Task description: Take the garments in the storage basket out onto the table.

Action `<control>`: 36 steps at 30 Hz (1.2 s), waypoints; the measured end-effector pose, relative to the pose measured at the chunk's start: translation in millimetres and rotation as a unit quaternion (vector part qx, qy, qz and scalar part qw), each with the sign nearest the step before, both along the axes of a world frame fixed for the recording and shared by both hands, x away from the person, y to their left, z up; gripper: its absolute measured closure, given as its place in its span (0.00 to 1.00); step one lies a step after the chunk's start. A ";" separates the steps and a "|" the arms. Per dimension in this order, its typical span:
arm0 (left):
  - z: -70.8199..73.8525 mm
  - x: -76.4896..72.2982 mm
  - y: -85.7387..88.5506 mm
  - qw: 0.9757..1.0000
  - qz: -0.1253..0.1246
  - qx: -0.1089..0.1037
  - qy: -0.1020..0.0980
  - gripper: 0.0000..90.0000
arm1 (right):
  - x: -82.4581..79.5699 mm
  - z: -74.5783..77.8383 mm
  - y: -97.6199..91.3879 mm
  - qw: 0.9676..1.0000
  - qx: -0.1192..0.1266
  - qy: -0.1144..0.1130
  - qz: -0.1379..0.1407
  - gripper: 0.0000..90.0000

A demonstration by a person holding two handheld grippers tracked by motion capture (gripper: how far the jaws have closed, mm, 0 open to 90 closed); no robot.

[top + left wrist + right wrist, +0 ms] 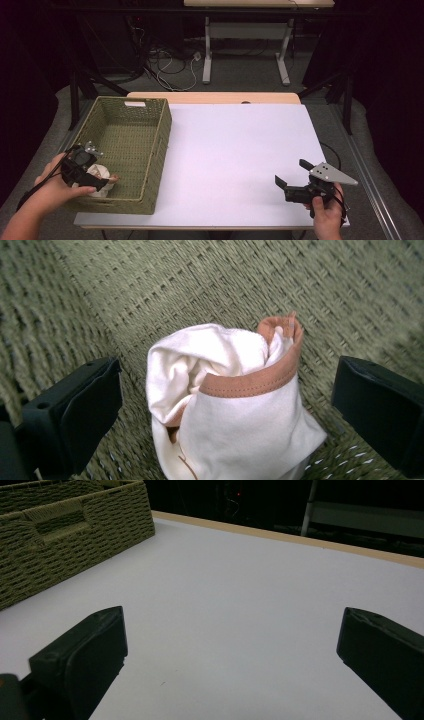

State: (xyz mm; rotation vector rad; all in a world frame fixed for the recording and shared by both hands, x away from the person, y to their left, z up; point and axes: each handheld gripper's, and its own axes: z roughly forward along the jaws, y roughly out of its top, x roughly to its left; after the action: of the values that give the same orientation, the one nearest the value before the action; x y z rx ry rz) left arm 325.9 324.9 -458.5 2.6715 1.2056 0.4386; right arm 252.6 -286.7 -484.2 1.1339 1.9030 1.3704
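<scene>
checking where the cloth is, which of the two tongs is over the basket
The left tongs: they hang inside the woven basket, jaws open around the white cloth. The right tongs sit over the bare white tabletop.

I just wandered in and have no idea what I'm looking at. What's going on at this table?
A person holds a two-jaw gripper in each hand. The left gripper reaches into a woven green basket at the table's left, its jaws open on either side of a rolled white cloth with tan trim lying on the basket floor. The jaws don't touch it. The right gripper waits open over the white table top, holding nothing.
</scene>
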 end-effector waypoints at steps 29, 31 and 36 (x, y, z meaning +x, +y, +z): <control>-36.6 41.9 -16.7 0.997 -0.024 0.028 0.070 0.01 | 1.6 -3.6 4.2 1.000 -0.006 0.002 0.012 0.00; -38.5 43.6 -17.1 0.996 -0.025 0.034 0.078 0.01 | 1.7 -3.6 4.1 1.000 -0.007 0.005 0.014 0.00; -40.1 46.8 -14.8 0.994 -0.023 0.045 0.096 0.00 | 1.5 -4.4 4.9 1.000 -0.007 0.008 0.015 0.00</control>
State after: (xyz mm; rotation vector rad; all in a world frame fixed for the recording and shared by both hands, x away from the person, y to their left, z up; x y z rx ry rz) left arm 372.7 310.1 -498.6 2.8684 1.1988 0.2381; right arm 254.1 -281.8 -488.6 1.1164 1.9467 1.3652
